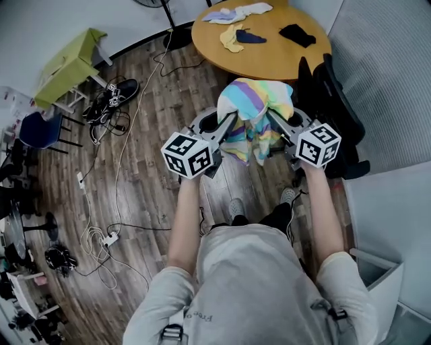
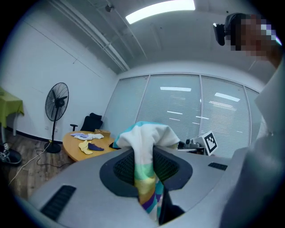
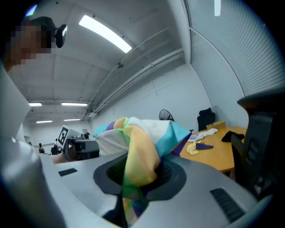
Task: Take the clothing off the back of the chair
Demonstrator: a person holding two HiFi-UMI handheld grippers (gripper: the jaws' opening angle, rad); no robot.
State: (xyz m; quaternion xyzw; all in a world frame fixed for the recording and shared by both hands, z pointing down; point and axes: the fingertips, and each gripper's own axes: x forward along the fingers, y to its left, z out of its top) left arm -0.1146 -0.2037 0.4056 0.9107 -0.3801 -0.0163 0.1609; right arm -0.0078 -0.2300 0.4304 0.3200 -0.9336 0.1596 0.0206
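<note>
Garment (image 1: 256, 116): striped pastel cloth in white, teal, yellow, green and purple. It's bunched and held in the air between both grippers, with its loose end hanging toward the floor (image 1: 151, 108). It sits just left of the chair (image 1: 331, 101) and off its back; the right gripper view shows a gap between them.

Left gripper (image 1: 229, 127): jaws pinch a white-to-striped fold of the garment. In the left gripper view the cloth runs straight down between the pads. Gripper points about level.

Right gripper (image 1: 277, 122): jaws pinch the garment's other side. In the right gripper view a yellow-green wad fills the gap between the pads. The two grippers angle in toward each other, marker cubes nearest the person.

Chair: black, at the right side of the floor, next to the table's near-right edge.

Table (image 1: 269, 59): round, wood, beyond the garment.
- yellow cloth (image 1: 231, 38) and dark blue cloth (image 1: 251, 37), touching, near the left edge
- white cloth (image 1: 252, 9) by the far edge
- black cloth (image 1: 297, 34) toward the right edge

Floor, left side:
- green table (image 1: 71, 62) near the far-left corner
- shoes (image 1: 112, 98) just beside it
- cables (image 1: 101, 226) trailing along the left, toward the person

Fan (image 2: 57, 103) stands by the wall past the table's left side.
</note>
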